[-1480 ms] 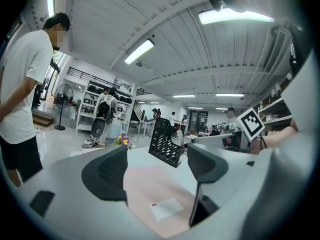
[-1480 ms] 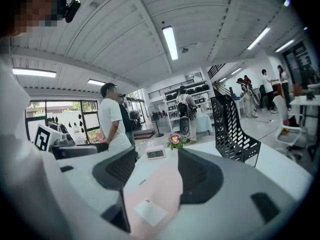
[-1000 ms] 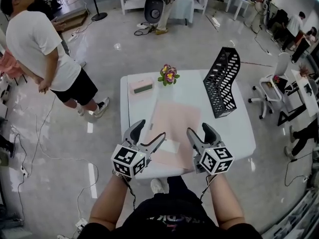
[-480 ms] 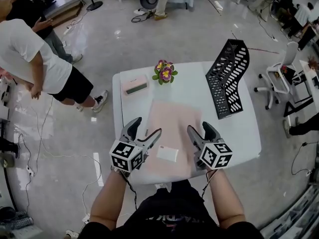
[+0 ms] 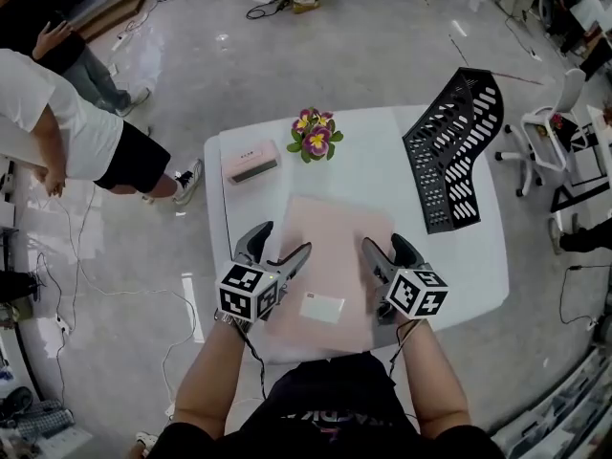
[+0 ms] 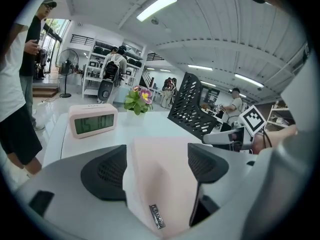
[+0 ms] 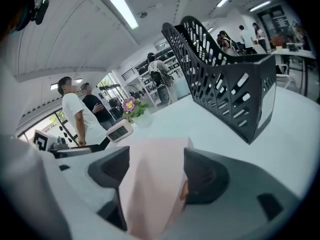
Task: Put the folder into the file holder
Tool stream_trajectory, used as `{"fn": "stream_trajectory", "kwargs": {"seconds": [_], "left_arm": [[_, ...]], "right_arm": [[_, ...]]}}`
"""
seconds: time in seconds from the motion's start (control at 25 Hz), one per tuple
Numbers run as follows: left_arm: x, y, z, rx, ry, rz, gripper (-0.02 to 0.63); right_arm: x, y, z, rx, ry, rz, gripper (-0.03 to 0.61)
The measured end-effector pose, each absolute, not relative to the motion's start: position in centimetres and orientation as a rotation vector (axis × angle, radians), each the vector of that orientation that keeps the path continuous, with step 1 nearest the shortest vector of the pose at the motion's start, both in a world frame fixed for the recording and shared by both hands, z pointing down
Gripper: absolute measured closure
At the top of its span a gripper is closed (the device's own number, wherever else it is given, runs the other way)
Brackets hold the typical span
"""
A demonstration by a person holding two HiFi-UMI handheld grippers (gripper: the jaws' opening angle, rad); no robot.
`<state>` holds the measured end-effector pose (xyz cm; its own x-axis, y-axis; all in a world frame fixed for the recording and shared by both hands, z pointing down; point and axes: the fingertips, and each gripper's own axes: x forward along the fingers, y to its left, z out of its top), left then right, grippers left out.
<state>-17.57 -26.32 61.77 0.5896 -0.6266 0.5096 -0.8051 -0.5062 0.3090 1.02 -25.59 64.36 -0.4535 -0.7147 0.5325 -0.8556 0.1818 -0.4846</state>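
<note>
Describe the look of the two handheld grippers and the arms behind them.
Both the left gripper and the right gripper have curved grey jaws with black textured pads. Each carries a white cube printed with black square markers, and a thin black cable trails from it. The forearms are bare; the shirt is black.

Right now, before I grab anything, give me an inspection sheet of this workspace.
Surface: white table, level.
Job's things: pink folder lying flat near the front; black mesh file holder upright at the far right, apart from it.
Clutter: pink clock and potted flowers at the far side.
Grippers: left gripper and right gripper open, each straddling a folder side edge; the right's jaws have just been opening.
Cables: floor leads left of the table.
Surroundings: person in white shirt left; office chair right.
</note>
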Motion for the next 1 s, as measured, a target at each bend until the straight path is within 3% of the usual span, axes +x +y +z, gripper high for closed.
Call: {"fn": "stream_trajectory", "kwargs": {"seconds": [1.0], "left_arm": [[-15.5, -28.4, 68.0, 2.156, -0.956, 0.546, 0.245]], "right_arm": [[1.8, -27.8, 68.5, 1.497, -2.131, 1.271, 0.255]]}}
